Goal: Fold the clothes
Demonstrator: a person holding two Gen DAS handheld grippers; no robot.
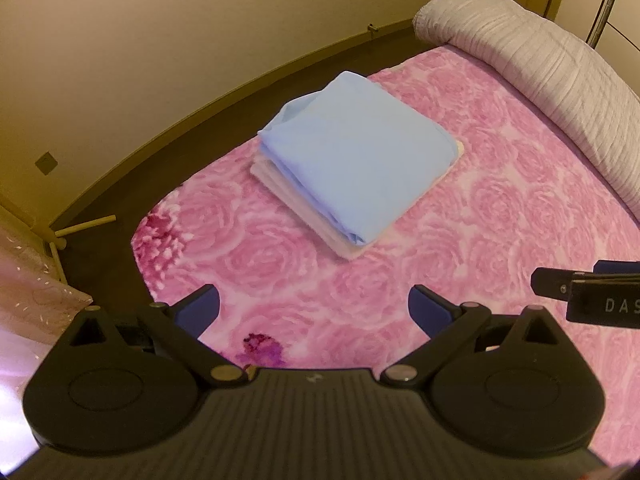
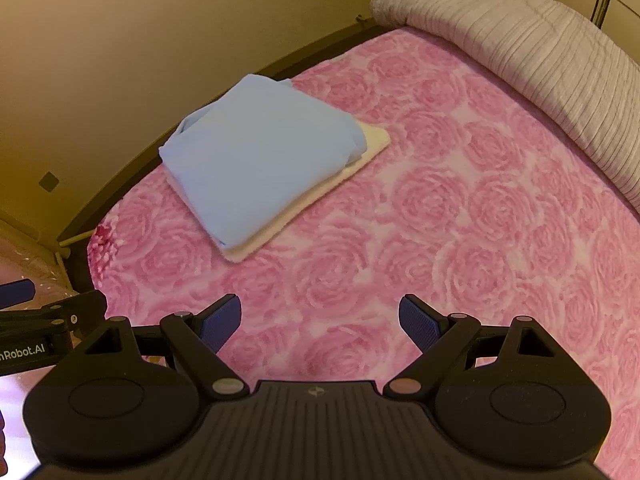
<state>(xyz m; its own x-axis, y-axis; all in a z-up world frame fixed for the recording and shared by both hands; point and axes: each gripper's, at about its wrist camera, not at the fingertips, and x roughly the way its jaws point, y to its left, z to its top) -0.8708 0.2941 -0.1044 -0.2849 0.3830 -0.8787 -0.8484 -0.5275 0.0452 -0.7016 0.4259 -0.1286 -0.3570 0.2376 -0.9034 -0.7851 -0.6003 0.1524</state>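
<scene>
Lying on the pink rose-patterned blanket (image 1: 460, 240), the folded light blue garment (image 1: 356, 152) sits squarely on top of a folded cream garment (image 1: 352, 250), forming one neat stack. The cream layers show along the near left edge of the stack and at its right corner. In the right wrist view, the same blue garment (image 2: 256, 164) covers most of the cream garment (image 2: 372, 140), which projects from beneath it along the right side and the near corner.

The left gripper (image 1: 314, 312) is positioned above the blanket, near the stack but clear of it. Its jaws are spread wide and hold nothing. The right gripper (image 2: 320, 324) is likewise over bare blanket (image 2: 480, 220), short of the stack, jaws wide apart and empty. Each gripper is partly visible at the edge of the other camera's view.

A grey ribbed bedcover (image 1: 540, 80) is bunched along the far right side of the bed. A beige wall (image 1: 160, 40) runs behind the bed.
</scene>
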